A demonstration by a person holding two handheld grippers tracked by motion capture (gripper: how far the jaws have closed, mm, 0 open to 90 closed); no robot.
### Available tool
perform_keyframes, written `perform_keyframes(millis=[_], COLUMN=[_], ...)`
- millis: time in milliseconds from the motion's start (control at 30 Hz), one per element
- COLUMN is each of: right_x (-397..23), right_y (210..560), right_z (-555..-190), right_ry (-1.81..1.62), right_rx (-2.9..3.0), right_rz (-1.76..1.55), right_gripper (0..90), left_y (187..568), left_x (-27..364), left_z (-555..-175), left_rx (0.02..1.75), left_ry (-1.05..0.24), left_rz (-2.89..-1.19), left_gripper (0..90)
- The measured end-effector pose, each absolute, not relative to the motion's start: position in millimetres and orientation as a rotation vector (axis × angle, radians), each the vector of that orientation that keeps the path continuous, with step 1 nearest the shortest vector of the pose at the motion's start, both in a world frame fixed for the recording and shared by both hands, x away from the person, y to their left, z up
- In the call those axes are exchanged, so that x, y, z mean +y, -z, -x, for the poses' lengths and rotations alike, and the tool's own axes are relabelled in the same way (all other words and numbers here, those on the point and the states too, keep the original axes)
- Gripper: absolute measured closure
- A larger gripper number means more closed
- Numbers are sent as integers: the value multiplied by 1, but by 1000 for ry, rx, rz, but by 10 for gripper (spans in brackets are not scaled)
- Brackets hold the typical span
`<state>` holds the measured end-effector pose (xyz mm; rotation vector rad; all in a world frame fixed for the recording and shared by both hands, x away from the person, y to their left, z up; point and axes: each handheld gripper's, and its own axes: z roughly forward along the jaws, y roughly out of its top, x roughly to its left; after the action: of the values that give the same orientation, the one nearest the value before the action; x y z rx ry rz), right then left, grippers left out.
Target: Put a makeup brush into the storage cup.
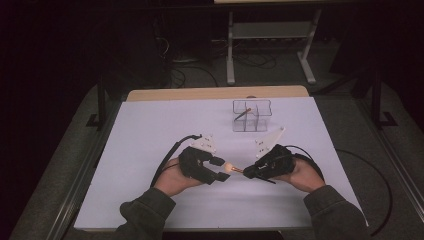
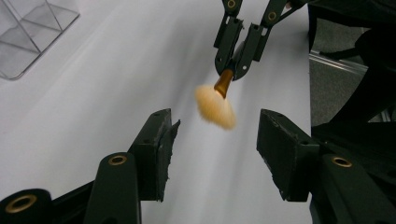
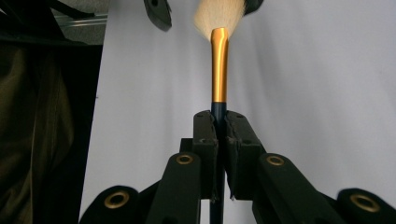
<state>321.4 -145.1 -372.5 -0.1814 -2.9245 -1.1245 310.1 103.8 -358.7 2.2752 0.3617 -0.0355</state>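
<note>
Makeup brush (image 3: 219,56), light and slim: right gripper (image 3: 219,128) jaws clamp its stiff dark handle. Soft bristles sit between the left gripper (image 2: 212,140) jaws, spread apart untouching; grip the handle, never the tuft.

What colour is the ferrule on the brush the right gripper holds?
Shiny gold-orange ferrule, clearest in the right gripper view.

— What is cut off or hidden around the gold-ferruled makeup brush with pale bristles (image 3: 219,60)?
— Its bristle tip is cropped by the top edge of the right gripper view, and its dark handle is hidden between the clamped jaws.
— And the clear plastic compartment organiser (image 2: 28,32)?
— It is cut by the left gripper view's corner; the thin stick (image 1: 242,114) inside is too small to be identified from the high view.
</note>
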Motion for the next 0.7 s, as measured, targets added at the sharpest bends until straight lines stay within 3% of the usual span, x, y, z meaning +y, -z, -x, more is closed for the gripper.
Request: perform_keyframes(millis=[233,700], right_x=[-133,-116], right_y=[367,364], right_z=[-320,-316], right_ry=[1136,1136], right_rx=[-2932,-2951], right_rz=[132,64], right_gripper=[830,829], left_y=[354,349], left_x=[100,106], left_z=[-310,-312], left_rx=[348,327], left_ry=[54,78], left_rz=[-2277,-2275], left_gripper=[487,793])
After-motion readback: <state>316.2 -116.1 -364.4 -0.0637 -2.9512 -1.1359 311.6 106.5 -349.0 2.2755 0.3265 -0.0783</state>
